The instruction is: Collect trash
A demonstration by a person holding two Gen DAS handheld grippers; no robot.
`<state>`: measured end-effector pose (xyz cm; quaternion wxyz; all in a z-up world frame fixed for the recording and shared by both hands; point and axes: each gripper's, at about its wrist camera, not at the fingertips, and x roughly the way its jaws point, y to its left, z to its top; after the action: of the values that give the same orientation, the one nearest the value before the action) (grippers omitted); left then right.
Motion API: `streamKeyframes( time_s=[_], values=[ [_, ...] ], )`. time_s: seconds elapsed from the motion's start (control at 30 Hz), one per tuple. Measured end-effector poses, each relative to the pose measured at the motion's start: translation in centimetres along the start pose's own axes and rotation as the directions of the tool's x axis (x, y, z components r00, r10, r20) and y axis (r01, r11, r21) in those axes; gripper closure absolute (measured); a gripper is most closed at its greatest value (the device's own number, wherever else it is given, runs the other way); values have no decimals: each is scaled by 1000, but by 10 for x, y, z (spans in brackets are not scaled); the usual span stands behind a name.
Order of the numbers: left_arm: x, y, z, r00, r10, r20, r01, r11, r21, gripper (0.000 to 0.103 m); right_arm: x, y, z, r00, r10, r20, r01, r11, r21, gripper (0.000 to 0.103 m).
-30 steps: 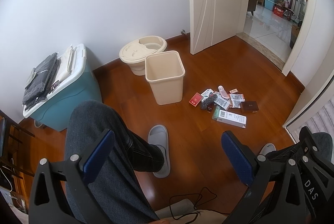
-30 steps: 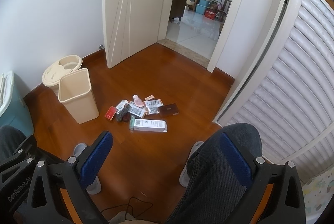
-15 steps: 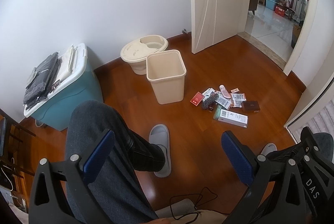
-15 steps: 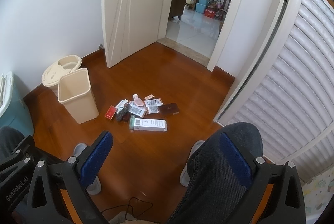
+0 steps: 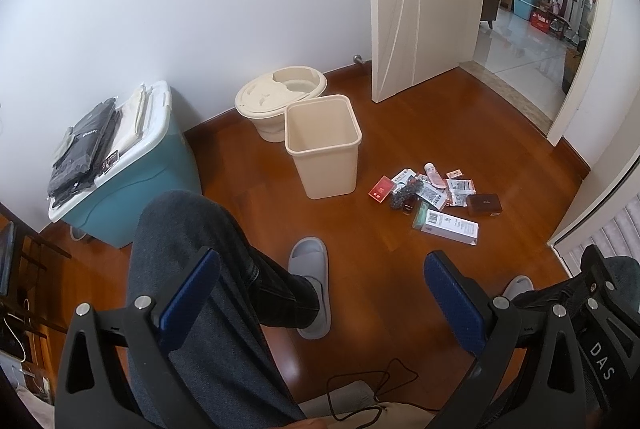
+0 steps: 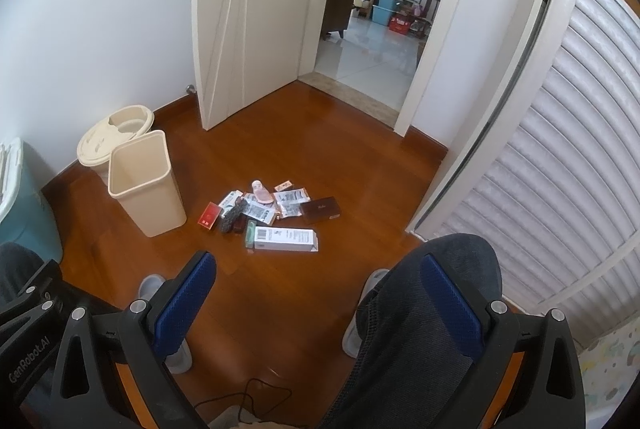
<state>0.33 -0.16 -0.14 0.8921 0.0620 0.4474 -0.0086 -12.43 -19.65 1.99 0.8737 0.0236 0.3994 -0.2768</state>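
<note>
- Trash lies in a loose cluster on the wooden floor, just right of an upright beige bin as the left wrist view shows it.
- The pile holds a long white box with a barcode nearest the seated person, a dark brown box, a small red pack, a pink bottle and several printed sachets; finer details are too small to tell.
- The bin stands open-topped, and what shows of its inside looks empty; the very bottom is hidden.
- Behind the bin, touching or almost touching it, sits a round cream container with a lid. A teal storage box with folded cloth on top stands by the wall, well apart from the trash.
- The left gripper hangs above the person's left knee, its blue-padded fingers spread wide and holding nothing.
- The right gripper hangs above the right knee, fingers likewise spread wide and empty.
- Both grippers are well apart from the pile; neither touches any item.
- Progress, as a judgement: collecting seems not yet begun. Every visible piece is on the floor, so all of it is left to pick up and drop into the bin.
- An open white door leads to a tiled room beyond.
</note>
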Motion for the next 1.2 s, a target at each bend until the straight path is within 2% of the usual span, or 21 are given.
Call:
streamKeyframes(
  time_s=[1.0, 1.13, 1.2],
  values=[
    [5, 4, 5, 1000, 0, -16, 0, 1000, -2, 0, 4, 0, -2, 1000, 3, -10, -3, 1000, -2, 0],
    [18, -4, 19, 1000, -22, -12, 22, 1000, 17, 0, 20, 0, 11, 998, 69, 12, -68, 997, -29, 0],
    [25, -11, 32, 999, -18, 29, 17, 999, 31, 0, 48, -4, 27, 988, 156, 19, -155, 986, -55, 0]
  ],
)
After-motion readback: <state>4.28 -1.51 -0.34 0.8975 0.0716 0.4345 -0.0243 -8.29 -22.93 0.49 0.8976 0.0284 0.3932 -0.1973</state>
